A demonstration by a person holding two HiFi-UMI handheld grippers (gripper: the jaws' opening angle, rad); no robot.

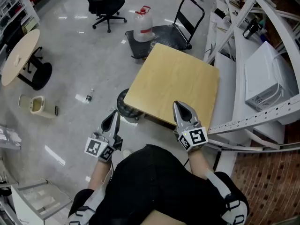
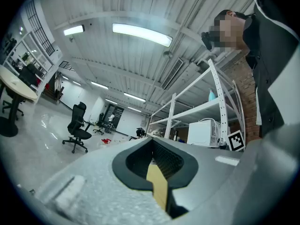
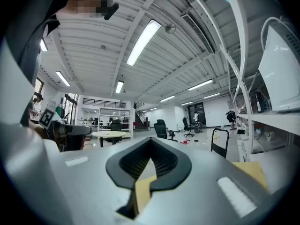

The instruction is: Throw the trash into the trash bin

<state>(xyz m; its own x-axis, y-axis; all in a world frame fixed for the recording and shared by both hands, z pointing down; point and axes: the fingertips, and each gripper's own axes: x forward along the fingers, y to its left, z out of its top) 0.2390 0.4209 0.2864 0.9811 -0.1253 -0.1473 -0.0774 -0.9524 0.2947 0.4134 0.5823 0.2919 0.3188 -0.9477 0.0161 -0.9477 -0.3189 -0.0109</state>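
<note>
In the head view a small beige trash bin (image 1: 33, 105) stands on the grey floor at the far left. A small piece of litter (image 1: 88, 97) lies on the floor to its right, beside a white scrap. My left gripper (image 1: 112, 116) hangs over the floor left of the wooden table (image 1: 173, 83), well short of the litter, jaws together and empty. My right gripper (image 1: 181, 107) is held over the table's near edge, shut on nothing. In the left gripper view the left gripper (image 2: 152, 142) shows its tips meeting. The right gripper (image 3: 150, 143) in its own view looks the same.
A round table (image 1: 18, 55) stands at far left and a black office chair (image 1: 107, 6) at the back. A flat cart (image 1: 161, 34) carries a white jug (image 1: 143, 25) behind the wooden table. White shelving (image 1: 262, 78) lines the right side.
</note>
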